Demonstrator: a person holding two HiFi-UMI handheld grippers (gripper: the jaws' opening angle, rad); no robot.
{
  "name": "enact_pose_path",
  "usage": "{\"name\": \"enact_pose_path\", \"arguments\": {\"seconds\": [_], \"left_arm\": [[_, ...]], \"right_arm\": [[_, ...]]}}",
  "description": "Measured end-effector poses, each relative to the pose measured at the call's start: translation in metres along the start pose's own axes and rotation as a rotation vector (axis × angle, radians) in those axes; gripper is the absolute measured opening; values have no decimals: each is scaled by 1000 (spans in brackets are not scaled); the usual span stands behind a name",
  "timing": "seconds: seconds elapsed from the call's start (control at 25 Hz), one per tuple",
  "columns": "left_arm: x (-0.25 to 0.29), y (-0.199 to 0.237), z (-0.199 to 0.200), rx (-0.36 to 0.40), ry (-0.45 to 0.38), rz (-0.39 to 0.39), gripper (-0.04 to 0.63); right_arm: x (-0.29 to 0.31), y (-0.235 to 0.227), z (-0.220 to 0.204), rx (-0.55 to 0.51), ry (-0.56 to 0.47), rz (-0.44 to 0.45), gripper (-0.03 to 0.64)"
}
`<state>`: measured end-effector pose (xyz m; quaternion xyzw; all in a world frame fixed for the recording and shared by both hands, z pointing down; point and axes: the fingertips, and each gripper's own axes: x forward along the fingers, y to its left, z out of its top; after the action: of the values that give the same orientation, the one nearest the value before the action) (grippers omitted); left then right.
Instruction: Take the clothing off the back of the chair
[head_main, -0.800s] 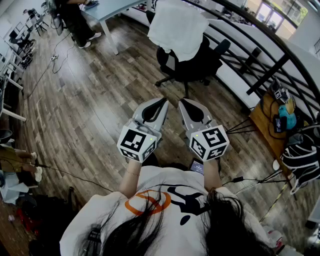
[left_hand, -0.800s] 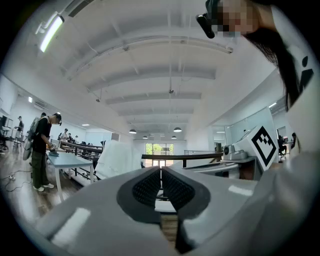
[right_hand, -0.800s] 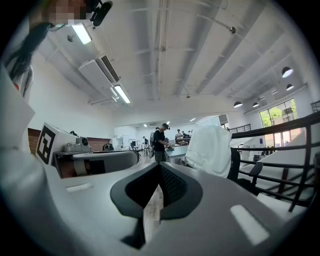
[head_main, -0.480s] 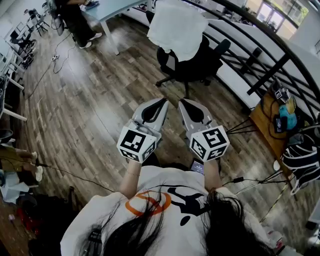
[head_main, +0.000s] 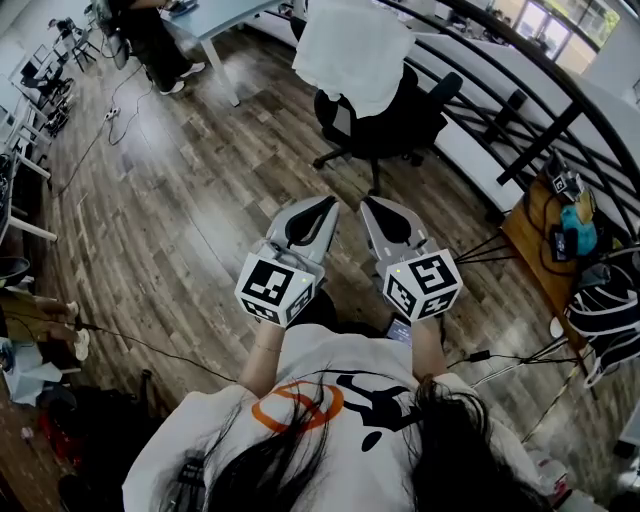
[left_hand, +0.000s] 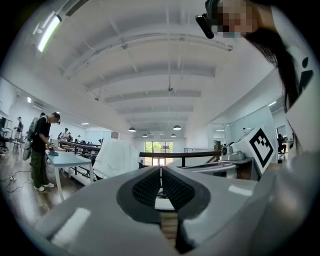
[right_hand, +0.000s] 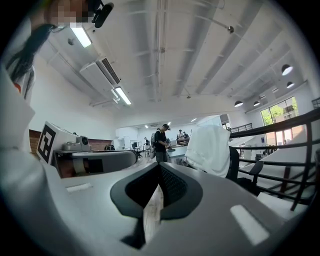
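A white garment (head_main: 355, 50) hangs over the back of a black office chair (head_main: 385, 125) at the top of the head view, well ahead of both grippers. The same white garment (left_hand: 117, 157) shows left of centre in the left gripper view and, as the white garment (right_hand: 210, 150), right of centre in the right gripper view. My left gripper (head_main: 330, 203) and right gripper (head_main: 364, 203) are held side by side, level, above the wooden floor. Each has its jaws together with nothing between them. Neither touches the chair.
A black railing (head_main: 560, 120) runs along the right. A table (head_main: 215, 15) with a standing person (head_main: 150, 40) is at the top left. Cables (head_main: 120, 110) trail over the floor, and bags and gear (head_main: 600, 310) lie at the right edge.
The chair and garment sit slightly higher in the head view. Both grippers stay side by side with jaws unchanged.
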<state>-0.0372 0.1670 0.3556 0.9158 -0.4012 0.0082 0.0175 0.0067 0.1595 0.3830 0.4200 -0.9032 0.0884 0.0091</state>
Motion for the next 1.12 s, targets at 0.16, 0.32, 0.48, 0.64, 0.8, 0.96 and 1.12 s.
{"name": "enact_pose_path", "arguments": {"seconds": [0.16,0.32,0.48,0.64,0.8,0.96,1.12], "left_arm": [[7,2,-3,-1,8,-8,0],[20,7,-11,-9,20,-20,0],[38,24,-16,-17,30,-47,0],[59,47,-14,17,32,-81,0],[82,84,-9,28,22,-84,0],[99,132,-5,14,22,-82,0],[114,173,1,-11,14,-82,0]], "right_arm": [[4,-8,-3,10,2,-3,6],[12,-21,-8,19,13,-13,6],[33,-34,-9,23,25,-27,6],[65,-53,-3,27,28,-44,6],[105,-69,4,29,36,-47,6],[151,-76,8,33,50,-43,6],[189,-81,15,17,70,-45,6]]}}
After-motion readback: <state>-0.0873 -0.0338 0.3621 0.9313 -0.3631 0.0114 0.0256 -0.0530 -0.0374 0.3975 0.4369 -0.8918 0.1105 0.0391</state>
